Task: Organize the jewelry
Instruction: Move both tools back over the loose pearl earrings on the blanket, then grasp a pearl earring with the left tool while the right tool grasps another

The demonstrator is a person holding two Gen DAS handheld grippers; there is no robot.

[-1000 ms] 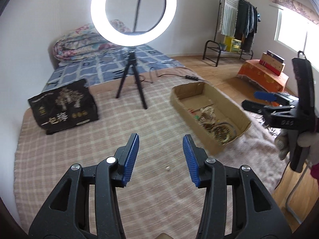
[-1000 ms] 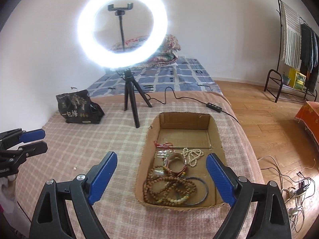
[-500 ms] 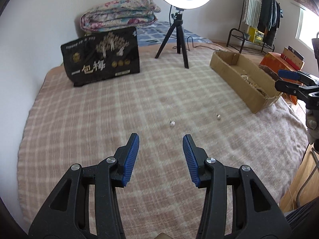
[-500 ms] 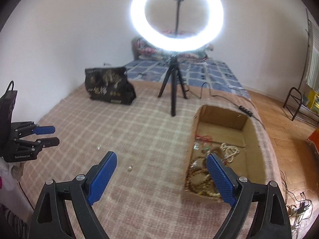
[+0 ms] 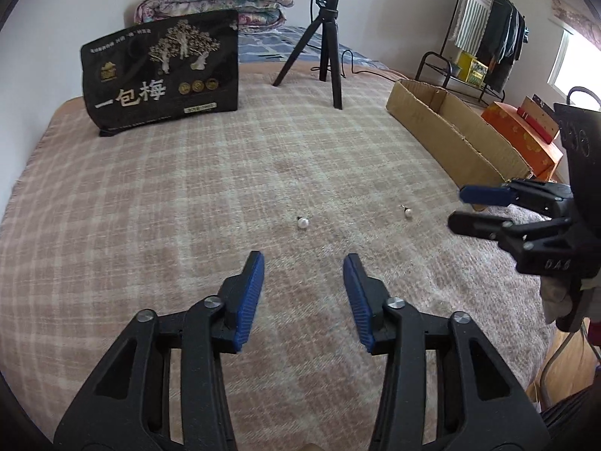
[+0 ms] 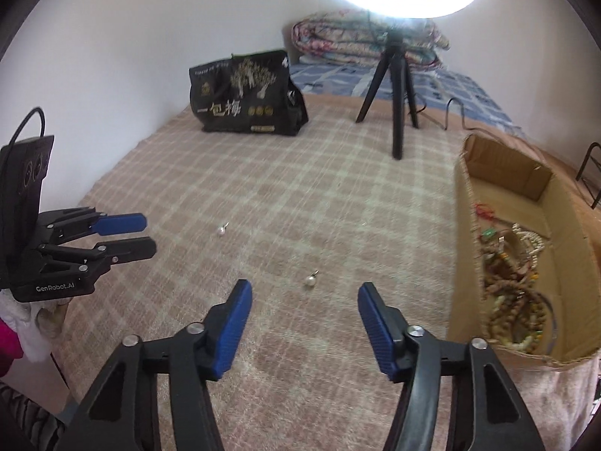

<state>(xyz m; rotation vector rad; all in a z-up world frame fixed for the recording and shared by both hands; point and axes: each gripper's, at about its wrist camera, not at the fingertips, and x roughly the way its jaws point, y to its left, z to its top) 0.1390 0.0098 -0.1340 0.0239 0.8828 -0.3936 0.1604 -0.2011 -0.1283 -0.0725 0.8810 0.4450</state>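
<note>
1. Plaid blanket (image 5: 157,203) covers the bed; black snack bag (image 5: 161,75) & ring-light tripod (image 5: 326,41) stand at the far end.
2. Cardboard box (image 6: 465,248) on blanket's right side, w/ bead strands (image 6: 514,297) piled inside.
3. Left gripper (image 5: 303,282) & right gripper (image 6: 303,314): jaws apart, empty, low over blanket.
4. Two pearl earrings loose on blanket: left one (image 5: 302,222) just ahead of left gripper, right one (image 6: 310,281) just ahead of right gripper.

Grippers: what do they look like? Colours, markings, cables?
Both grippers, left gripper and right gripper, are black plastic with ribbed blue finger pads and silver screws. The left reads "GenRobot.AI", with a black cable looping from its top block. Pink sleeve, white glove.
</note>
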